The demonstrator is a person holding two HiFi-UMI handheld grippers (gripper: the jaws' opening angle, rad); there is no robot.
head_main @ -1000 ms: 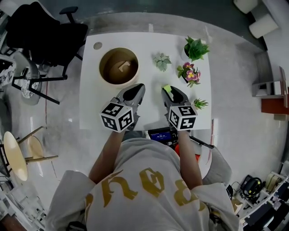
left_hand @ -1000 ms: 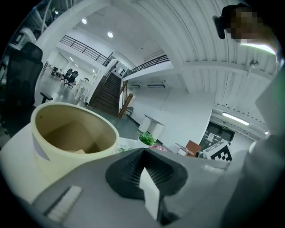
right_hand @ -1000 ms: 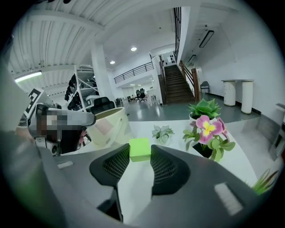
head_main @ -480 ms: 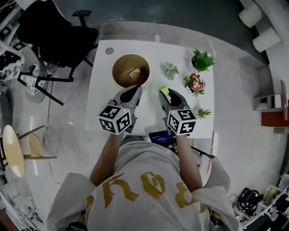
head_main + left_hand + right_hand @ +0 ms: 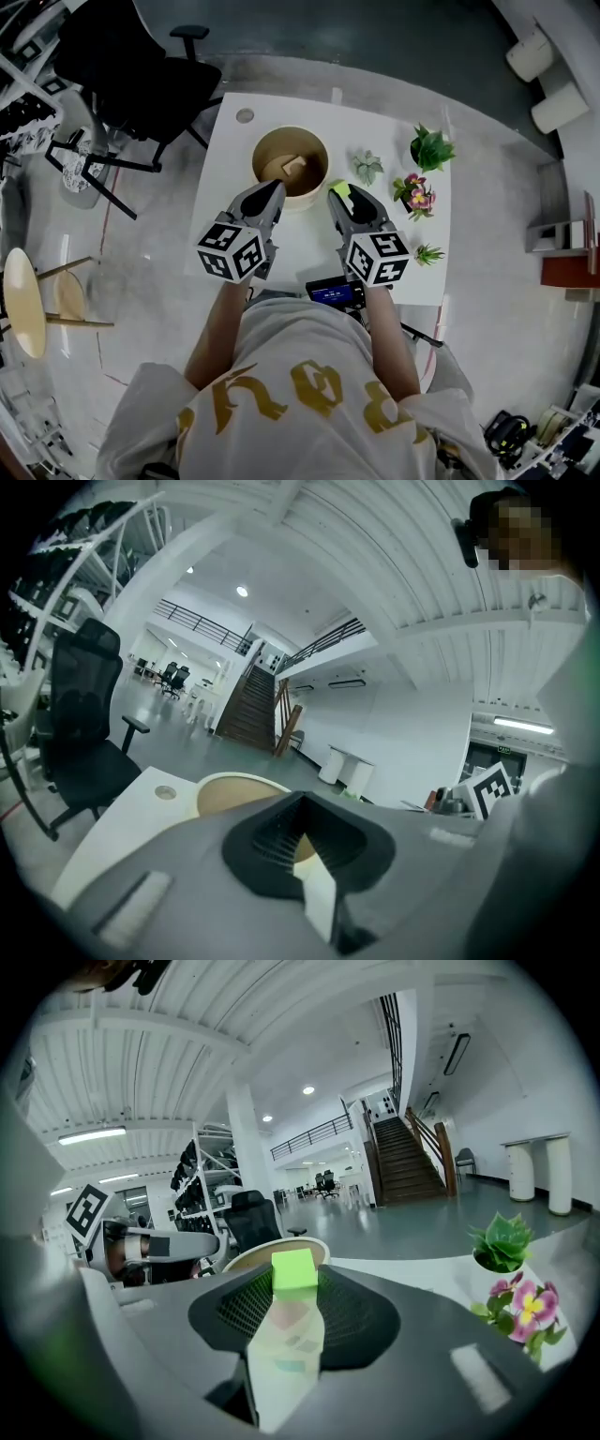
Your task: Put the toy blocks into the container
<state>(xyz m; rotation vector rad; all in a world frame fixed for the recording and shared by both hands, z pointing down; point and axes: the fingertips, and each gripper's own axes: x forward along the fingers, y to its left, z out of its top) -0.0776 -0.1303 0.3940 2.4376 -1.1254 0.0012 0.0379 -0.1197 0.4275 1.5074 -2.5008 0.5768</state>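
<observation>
both grippers have closed in on the round tan container (image 5: 257, 159). right gripper (image 5: 339, 195) is clamped on the small lime-green toy block (image 5: 294, 1269), now just beside the rim, drop comes next. left gripper (image 5: 272, 190) is closed and empty.

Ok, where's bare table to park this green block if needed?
Bare white table left of the round tan container, around the small round hole, and the near middle in front of it. The right side is crowded with small potted plants.
</observation>
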